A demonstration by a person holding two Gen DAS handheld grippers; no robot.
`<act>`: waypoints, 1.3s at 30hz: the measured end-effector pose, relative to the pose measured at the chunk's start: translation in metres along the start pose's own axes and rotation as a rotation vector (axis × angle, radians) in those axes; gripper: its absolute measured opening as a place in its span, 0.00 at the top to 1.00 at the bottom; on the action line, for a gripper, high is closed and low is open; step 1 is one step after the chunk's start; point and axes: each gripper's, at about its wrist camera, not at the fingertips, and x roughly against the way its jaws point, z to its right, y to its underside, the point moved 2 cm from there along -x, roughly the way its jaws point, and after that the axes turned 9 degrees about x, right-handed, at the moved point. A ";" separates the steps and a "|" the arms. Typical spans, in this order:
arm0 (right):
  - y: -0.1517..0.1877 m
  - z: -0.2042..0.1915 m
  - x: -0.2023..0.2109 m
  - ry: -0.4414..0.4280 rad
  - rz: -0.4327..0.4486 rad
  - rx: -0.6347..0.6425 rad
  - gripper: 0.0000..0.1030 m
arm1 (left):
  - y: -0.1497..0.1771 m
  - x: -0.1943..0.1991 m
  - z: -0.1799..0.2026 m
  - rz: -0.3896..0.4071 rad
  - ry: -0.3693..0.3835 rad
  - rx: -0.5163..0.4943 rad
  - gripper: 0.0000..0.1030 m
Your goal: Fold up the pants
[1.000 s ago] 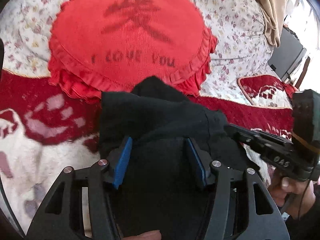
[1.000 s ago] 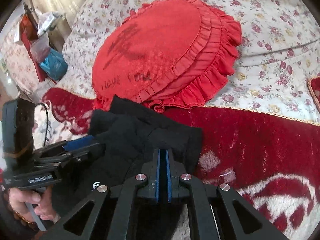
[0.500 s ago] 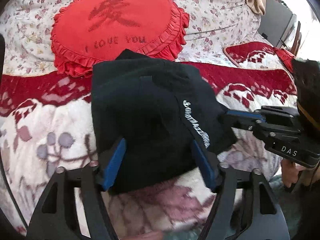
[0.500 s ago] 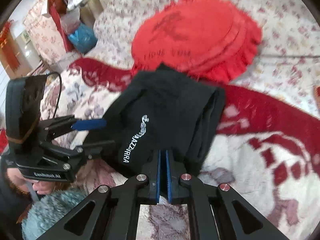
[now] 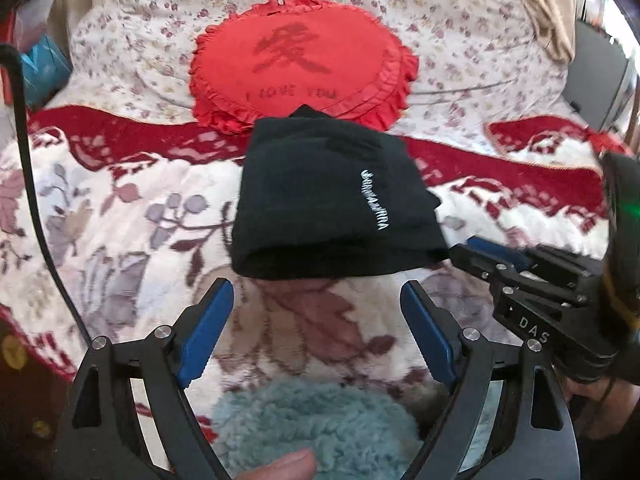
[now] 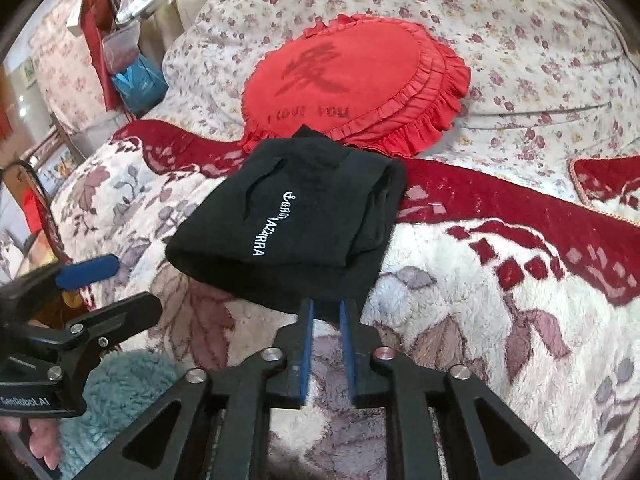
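Both hand-held grippers released folded pants (image 6: 296,220); print perhaps "…AZURRA".

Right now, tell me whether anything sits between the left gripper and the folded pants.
Nothing visible does. The left gripper is open, its jaws spread wide just short of the near edge of the folded black pants. Only bare floral blanket lies in the gap. The red cushion sits behind the pants, out of the way.

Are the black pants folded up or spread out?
Folded. The black pants lie on the blanket as one compact bundle with stacked layers at the edge; both grippers are open and off them.
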 end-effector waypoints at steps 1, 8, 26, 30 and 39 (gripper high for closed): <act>0.001 0.001 -0.001 0.010 -0.006 -0.003 0.74 | 0.001 0.001 0.001 0.013 -0.016 -0.009 0.17; 0.003 0.018 -0.004 0.069 -0.025 -0.078 0.68 | 0.003 0.003 0.004 0.048 -0.050 -0.055 0.17; 0.005 0.016 -0.007 0.080 -0.039 -0.068 0.68 | 0.004 0.001 0.005 0.031 -0.041 -0.046 0.17; 0.005 0.016 -0.007 0.083 -0.039 -0.069 0.68 | 0.004 0.000 0.005 0.031 -0.041 -0.048 0.17; 0.005 0.017 -0.007 0.084 -0.037 -0.072 0.68 | 0.004 0.000 0.006 0.029 -0.038 -0.044 0.17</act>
